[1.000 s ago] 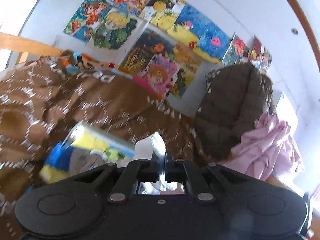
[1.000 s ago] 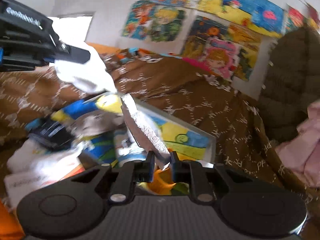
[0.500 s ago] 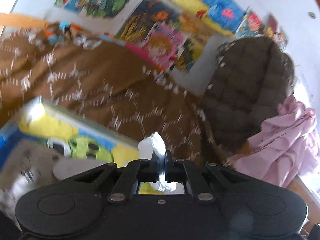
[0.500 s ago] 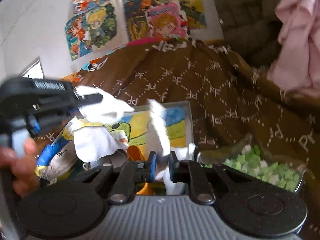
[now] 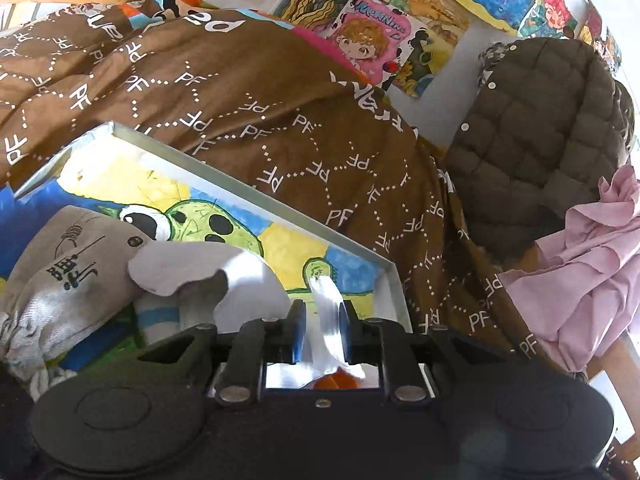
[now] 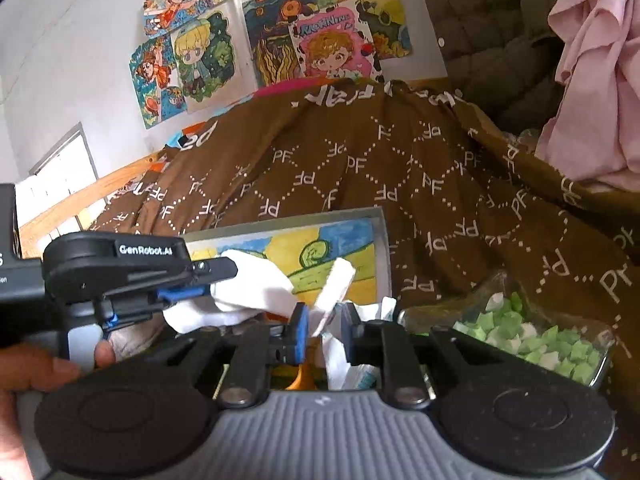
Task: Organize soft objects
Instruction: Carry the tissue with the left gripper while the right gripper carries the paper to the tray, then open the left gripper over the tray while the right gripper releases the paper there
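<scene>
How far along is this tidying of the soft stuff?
Done: a grey pouch lies in the painted tray. In hand: the left hand-held gripper is opening with a white cloth between its jaws; the right hand-held gripper likewise, with a white strip, both over the tray. Possibly left: the pink garment draped outside it.

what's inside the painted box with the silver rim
A grey printed cloth pouch and white cloth lie on its cartoon-painted floor; whatever sits beneath them is covered.
</scene>
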`<state>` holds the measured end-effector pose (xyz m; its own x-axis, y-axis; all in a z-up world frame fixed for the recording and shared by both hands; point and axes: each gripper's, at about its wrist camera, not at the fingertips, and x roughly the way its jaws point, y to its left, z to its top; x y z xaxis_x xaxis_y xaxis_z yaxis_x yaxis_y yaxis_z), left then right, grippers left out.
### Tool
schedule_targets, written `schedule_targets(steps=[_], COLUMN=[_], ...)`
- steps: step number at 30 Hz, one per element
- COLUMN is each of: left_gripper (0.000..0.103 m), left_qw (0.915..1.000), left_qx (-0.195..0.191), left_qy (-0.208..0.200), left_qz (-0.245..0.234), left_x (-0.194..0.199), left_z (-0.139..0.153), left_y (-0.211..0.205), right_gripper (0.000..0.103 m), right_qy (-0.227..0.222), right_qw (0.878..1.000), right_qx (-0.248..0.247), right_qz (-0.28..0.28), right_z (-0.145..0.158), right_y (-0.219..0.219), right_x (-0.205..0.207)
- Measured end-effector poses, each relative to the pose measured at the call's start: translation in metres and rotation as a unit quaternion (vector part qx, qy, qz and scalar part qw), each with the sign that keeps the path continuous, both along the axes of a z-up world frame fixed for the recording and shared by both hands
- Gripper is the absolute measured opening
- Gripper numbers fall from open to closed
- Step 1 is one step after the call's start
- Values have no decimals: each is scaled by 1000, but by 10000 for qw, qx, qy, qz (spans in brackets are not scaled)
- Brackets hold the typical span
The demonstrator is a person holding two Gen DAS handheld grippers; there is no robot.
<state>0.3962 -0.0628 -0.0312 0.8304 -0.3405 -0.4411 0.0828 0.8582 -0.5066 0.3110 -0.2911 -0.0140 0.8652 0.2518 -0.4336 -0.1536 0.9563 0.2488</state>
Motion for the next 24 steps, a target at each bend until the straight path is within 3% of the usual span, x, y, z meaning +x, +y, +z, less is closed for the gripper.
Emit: schedule_targets(steps=[6,9,14,18,24], left_gripper=[59,71,84,98,102], left_qw=[9999,9997,9982,9954,9886], left_qx=[15,-3,-78,-17,421], left_qy=[-114,-225,-580,-916,-1408], left_qz=[96,121,159,283,337], left_x=[-15,-28,-59,-92,-148], left_z=[18,33,67,93,127], left_y=[5,10,26,38,51], right_gripper=[38,57,82,90,102], right_qy=[-199,-385,-731,-1004,-1415], right_qw=[9997,9991,9971,9947,9897], right_qx=[-74,-89,13,-3,-66], right_qz=[-73,-132,-201,-228,-223], right_z=[15,28,57,79,109], right_y=[0,-1,-4,-3,4], right_x=[-8,-18,-45,-68,-106])
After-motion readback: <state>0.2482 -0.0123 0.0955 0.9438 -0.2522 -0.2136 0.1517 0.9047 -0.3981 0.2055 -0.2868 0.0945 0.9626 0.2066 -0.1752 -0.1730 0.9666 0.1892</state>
